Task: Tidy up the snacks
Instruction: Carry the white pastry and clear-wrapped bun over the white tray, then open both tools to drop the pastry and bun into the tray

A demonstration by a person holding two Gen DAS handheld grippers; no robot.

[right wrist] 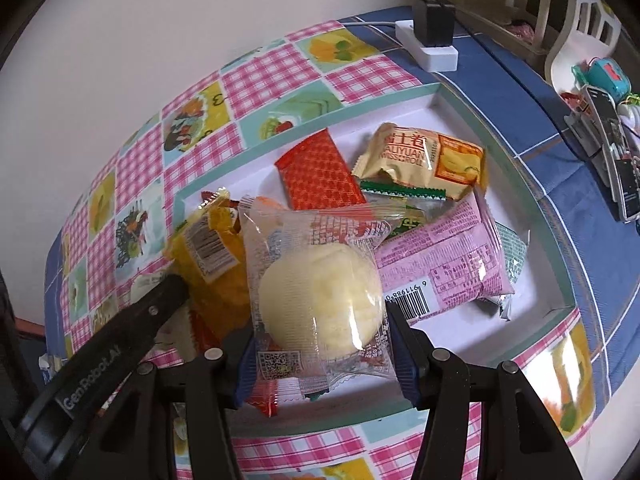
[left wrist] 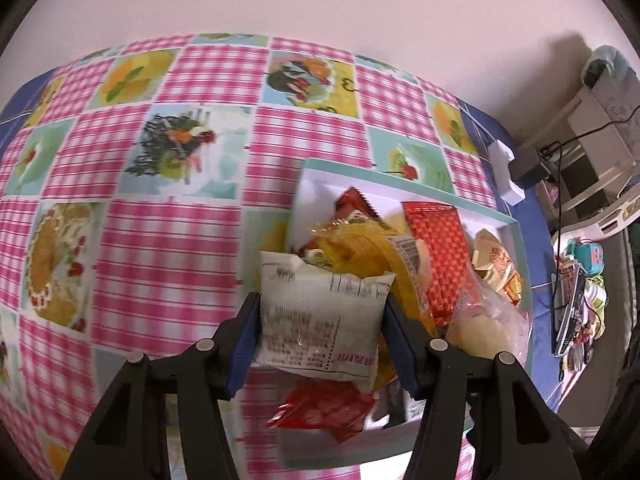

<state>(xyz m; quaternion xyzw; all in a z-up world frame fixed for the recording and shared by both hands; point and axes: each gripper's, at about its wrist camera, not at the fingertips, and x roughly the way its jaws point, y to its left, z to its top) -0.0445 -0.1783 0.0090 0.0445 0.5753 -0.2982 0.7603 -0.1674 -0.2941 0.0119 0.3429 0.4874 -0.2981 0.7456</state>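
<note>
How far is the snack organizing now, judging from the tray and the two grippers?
Done: several packets already lie in the white tray, such as the red packet and the pink packet.
In hand: the left gripper holds a white packet; the right gripper holds a clear-wrapped bun, both over the tray.
Left: these two are not yet set down.

Snack packets [right wrist: 420,200] lie heaped in a tray [right wrist: 560,300] on a table [left wrist: 160,200]; behind it, at the wall, sits what seems a power strip [right wrist: 430,50].
</note>
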